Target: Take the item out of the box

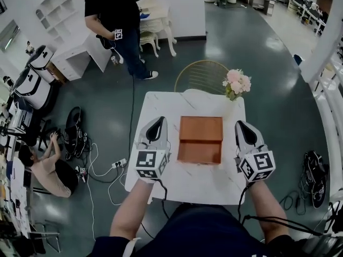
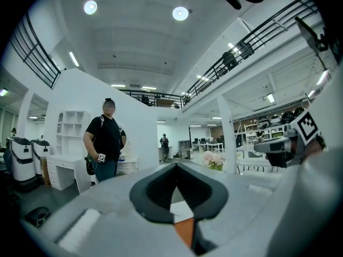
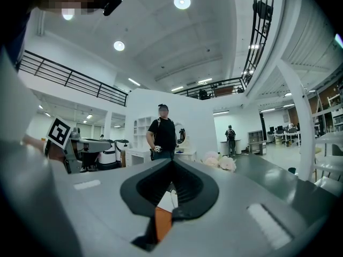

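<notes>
One wooden box (image 1: 200,139) sat about the middle of the single white counter (image 1: 161,103), its top showing two brown levels. No view showed what lay inside it. Two grippers flanked it. The left gripper (image 1: 158,123) lay between the box and the counter's left edge, and the right gripper (image 1: 240,125) lay between the box and the right edge. Neither touched the box. In the left gripper view the jaws of the left gripper (image 2: 176,167) met at their tips with nothing between them. The right gripper view showed the same for the right gripper (image 3: 172,165).

One bunch of pink flowers (image 1: 237,83) stood at the far right corner. One gold wire chair (image 1: 203,75) stood against the far edge. Bare counter ran along the near edge and between the box and the far edge, but little was left beside either gripper. On the floor to the left lay cables and a power strip (image 1: 119,163). One person (image 1: 48,165) crouched there, and a second person (image 1: 118,15) stood farther off.
</notes>
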`<state>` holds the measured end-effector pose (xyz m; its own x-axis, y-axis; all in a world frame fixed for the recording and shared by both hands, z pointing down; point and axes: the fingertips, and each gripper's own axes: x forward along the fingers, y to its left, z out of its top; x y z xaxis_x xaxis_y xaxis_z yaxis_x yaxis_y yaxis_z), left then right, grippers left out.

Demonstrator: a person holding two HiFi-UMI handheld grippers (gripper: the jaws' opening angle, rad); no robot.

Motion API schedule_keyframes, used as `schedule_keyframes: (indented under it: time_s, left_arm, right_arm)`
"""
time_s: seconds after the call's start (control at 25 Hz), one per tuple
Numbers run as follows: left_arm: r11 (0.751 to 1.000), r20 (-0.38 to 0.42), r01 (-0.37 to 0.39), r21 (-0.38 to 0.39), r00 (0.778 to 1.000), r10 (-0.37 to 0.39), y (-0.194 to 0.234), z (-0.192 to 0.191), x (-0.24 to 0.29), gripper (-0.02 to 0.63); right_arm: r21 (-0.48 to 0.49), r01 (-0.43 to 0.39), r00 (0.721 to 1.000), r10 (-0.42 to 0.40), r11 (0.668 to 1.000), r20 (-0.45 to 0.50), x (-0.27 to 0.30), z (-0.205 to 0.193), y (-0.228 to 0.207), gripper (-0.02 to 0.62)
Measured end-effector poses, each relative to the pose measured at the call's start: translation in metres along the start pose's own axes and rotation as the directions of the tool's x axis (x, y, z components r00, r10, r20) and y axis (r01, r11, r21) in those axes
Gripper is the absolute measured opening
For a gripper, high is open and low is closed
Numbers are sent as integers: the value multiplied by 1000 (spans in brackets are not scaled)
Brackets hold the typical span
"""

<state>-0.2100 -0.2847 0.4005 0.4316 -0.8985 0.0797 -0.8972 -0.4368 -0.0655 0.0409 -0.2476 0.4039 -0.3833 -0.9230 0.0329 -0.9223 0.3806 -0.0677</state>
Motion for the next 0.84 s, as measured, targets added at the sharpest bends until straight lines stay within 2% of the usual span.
schedule_keyframes:
  time_s: [0.84]
  left_arm:
    - [1000,-9,10,7,1000,-9,15,-3,-7,2]
  right_arm:
    - [-6,17,1000,-17,1000,-6,2,3,12,2]
